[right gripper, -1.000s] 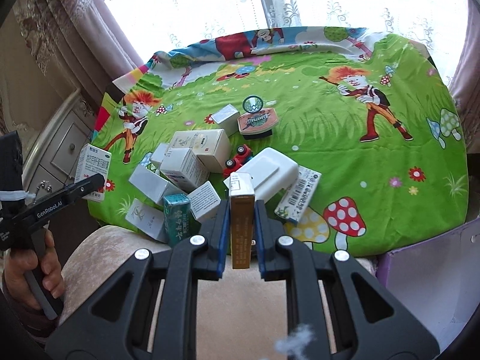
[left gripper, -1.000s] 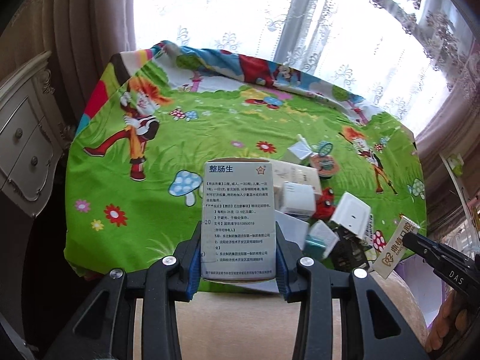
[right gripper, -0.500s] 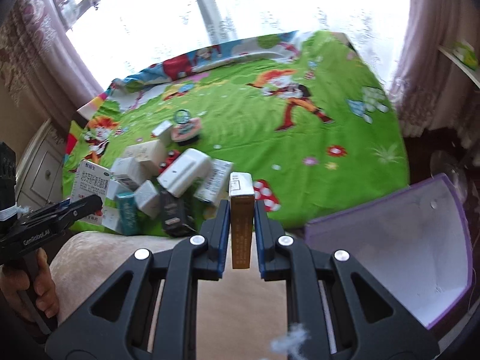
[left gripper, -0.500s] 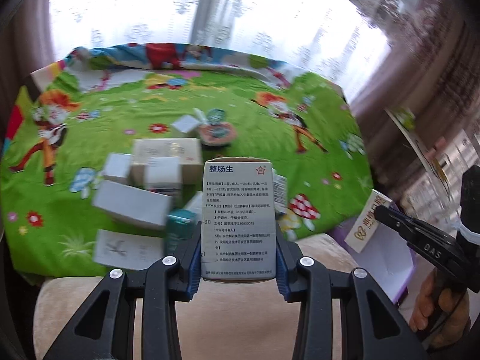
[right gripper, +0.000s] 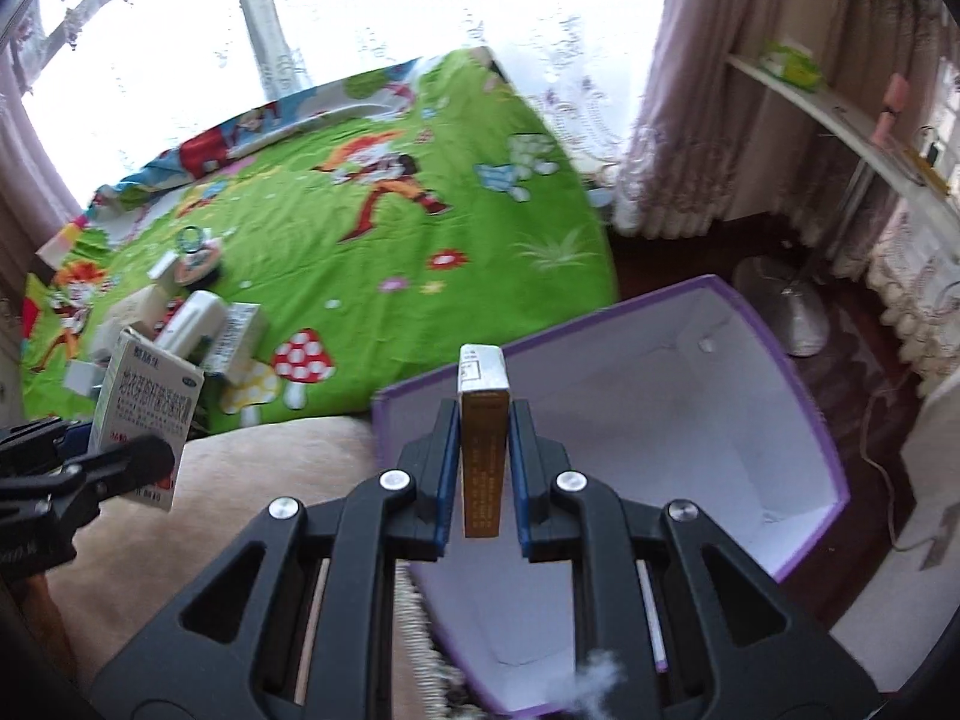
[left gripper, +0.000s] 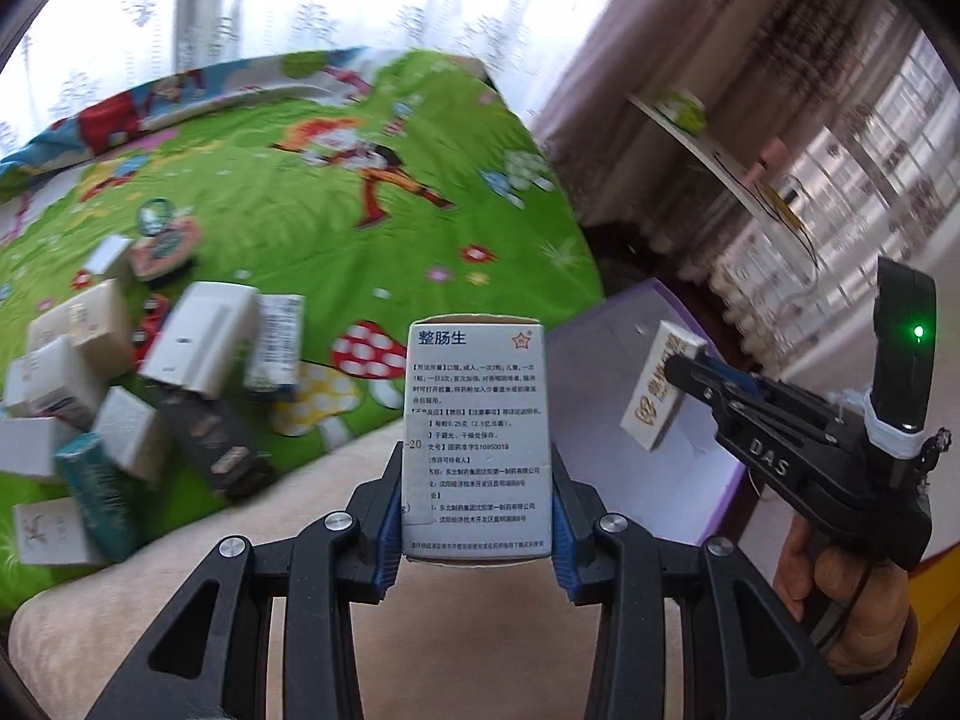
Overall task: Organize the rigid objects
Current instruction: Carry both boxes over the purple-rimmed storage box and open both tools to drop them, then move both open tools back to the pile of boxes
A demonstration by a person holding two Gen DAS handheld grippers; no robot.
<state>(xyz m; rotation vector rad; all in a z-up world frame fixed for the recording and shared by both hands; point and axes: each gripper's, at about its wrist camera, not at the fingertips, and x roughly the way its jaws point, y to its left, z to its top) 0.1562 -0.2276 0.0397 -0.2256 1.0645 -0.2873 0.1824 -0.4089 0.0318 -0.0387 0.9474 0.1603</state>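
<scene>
My left gripper (left gripper: 477,516) is shut on a white and blue medicine box (left gripper: 477,438) with Chinese print, held upright over the beige cushion edge. It also shows in the right wrist view (right gripper: 144,414). My right gripper (right gripper: 483,474) is shut on a narrow gold-brown box (right gripper: 482,450), held above the near wall of an open purple bin (right gripper: 798,396) with a white inside. In the left wrist view the right gripper (left gripper: 684,375) holds that box (left gripper: 657,396) over the bin (left gripper: 600,348).
A pile of several small boxes (left gripper: 120,396) lies on the green cartoon cloth (left gripper: 336,228) at the left. A beige cushion (right gripper: 270,480) runs along the near edge. A white shelf (right gripper: 840,114), curtains and a fan base (right gripper: 792,312) stand at the right.
Both grippers have swung right, away from the box pile toward the purple bin, each keeping its box. The bin now fills the right wrist view under the gold box.
</scene>
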